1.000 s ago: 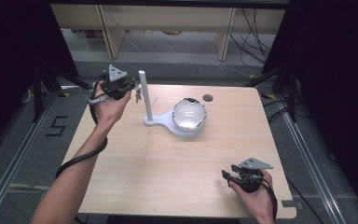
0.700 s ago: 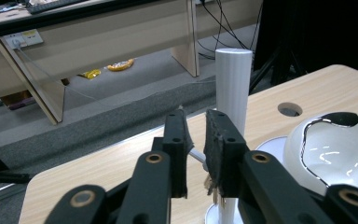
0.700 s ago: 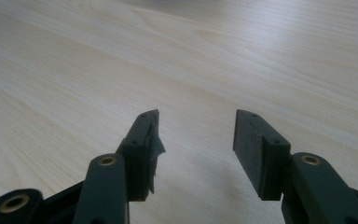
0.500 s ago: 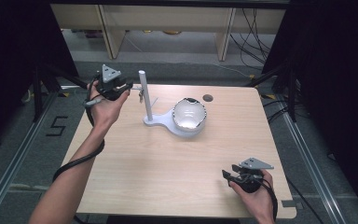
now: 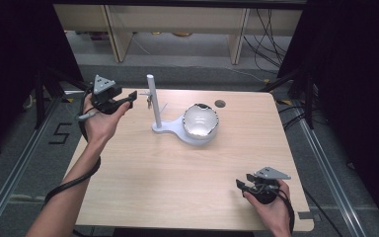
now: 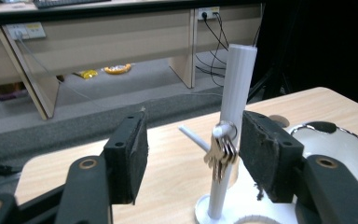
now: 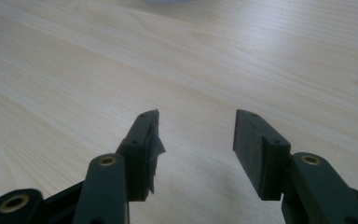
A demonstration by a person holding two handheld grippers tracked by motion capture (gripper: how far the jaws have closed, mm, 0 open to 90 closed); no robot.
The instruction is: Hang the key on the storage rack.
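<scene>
the small bunch of silvery metal keys (image 6: pixel 220 154) hangs by its ring from a short white peg on the tall white plastic post (image 6: pixel 237 93), about halfway up it. the keys dangle blade-down, so their long axis runs nearly upright, alongside the post; in the high view the bunch (image 5: pixel 149 102) sits on the post's left flank, toward the person's left. the post (image 5: pixel 152 98) stands upright on a flat white base (image 5: pixel 170 129) near the far middle of the pale wooden worktop (image 5: pixel 177 177), and the base also carries a shallow white bowl with a dark scalloped rim (image 5: pixel 201 121).

the left hand-held gripper (image 5: pixel 131 98) is held level just left of the post, pointing at it. its jaws have just been opening and now stand wide and released; in the left gripper view (image 6: pixel 193 149) the keys show in the gap near the right pad, with neither pad pressing on them.

the right hand-held gripper (image 5: pixel 243 185) rests low at the near right corner of the worktop, well apart from the stand, its jaws parted over bare wood (image 7: pixel 193 135) with nothing between them.
</scene>
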